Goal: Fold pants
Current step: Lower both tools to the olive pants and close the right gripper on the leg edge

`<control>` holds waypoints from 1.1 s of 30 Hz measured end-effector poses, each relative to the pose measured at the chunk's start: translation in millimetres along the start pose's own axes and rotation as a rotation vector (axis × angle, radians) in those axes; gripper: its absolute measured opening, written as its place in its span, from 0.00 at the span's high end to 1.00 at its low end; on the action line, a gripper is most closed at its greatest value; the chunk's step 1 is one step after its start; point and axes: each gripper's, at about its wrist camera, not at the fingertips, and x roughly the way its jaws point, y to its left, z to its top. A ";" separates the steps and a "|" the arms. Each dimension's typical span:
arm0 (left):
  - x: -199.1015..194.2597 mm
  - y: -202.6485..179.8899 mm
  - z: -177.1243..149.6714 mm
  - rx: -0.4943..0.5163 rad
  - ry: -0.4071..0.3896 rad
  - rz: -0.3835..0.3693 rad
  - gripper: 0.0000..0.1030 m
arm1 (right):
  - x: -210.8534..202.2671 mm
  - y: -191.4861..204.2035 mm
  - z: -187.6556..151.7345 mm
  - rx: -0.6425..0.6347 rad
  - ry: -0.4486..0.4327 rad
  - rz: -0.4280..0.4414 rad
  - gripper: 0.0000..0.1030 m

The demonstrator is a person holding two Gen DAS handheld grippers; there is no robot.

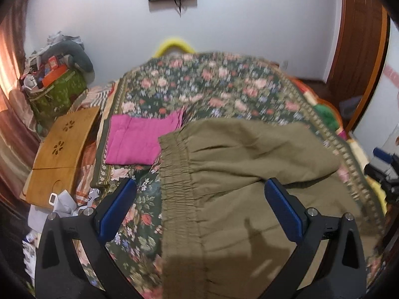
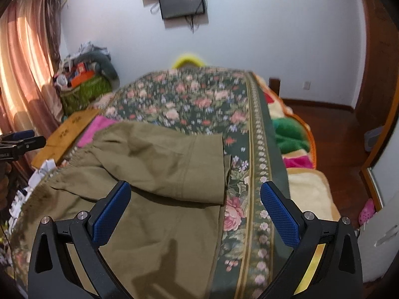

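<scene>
Olive-green pants (image 1: pixel 237 174) lie on a floral bedspread (image 1: pixel 199 84), with the elastic waistband (image 1: pixel 174 174) at the left and one leg folded over the other. In the right wrist view the pants (image 2: pixel 154 186) end at leg hems (image 2: pixel 224 169) near the spread's border. My left gripper (image 1: pixel 200 191) is open and empty, held above the waist area. My right gripper (image 2: pixel 195 196) is open and empty, held above the leg end. Each gripper shows at the edge of the other's view: the right one (image 1: pixel 385 164), the left one (image 2: pixel 20 142).
A folded magenta garment (image 1: pixel 139 139) lies on the bed left of the pants. A wooden lap desk (image 1: pixel 59 149) and papers (image 1: pixel 64 201) sit at the bed's left edge. A cluttered green bag (image 1: pixel 57 92) stands behind. Blankets (image 2: pixel 291 134) hang off the right side above a wooden floor (image 2: pixel 344 149).
</scene>
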 end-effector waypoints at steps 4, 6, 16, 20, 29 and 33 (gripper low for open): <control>38.8 12.1 3.0 0.021 0.083 0.016 0.00 | 24.7 -13.1 3.5 0.006 0.070 0.043 0.06; 53.9 17.1 3.1 0.033 0.103 0.028 0.00 | 36.1 -16.4 4.3 -0.008 0.111 0.062 0.13; 110.3 37.4 -2.2 0.059 0.227 0.025 0.09 | 80.4 -33.3 2.6 0.035 0.267 0.147 0.49; 122.1 41.3 -6.8 0.062 0.248 0.021 0.11 | 79.3 -35.0 4.8 0.015 0.256 0.129 0.74; 137.4 44.0 -15.5 0.043 0.282 -0.035 0.18 | 76.3 -37.2 20.4 -0.072 0.215 0.116 0.94; 138.6 41.6 -16.1 0.053 0.278 -0.028 0.19 | 76.6 -34.6 40.9 -0.108 0.164 0.096 0.98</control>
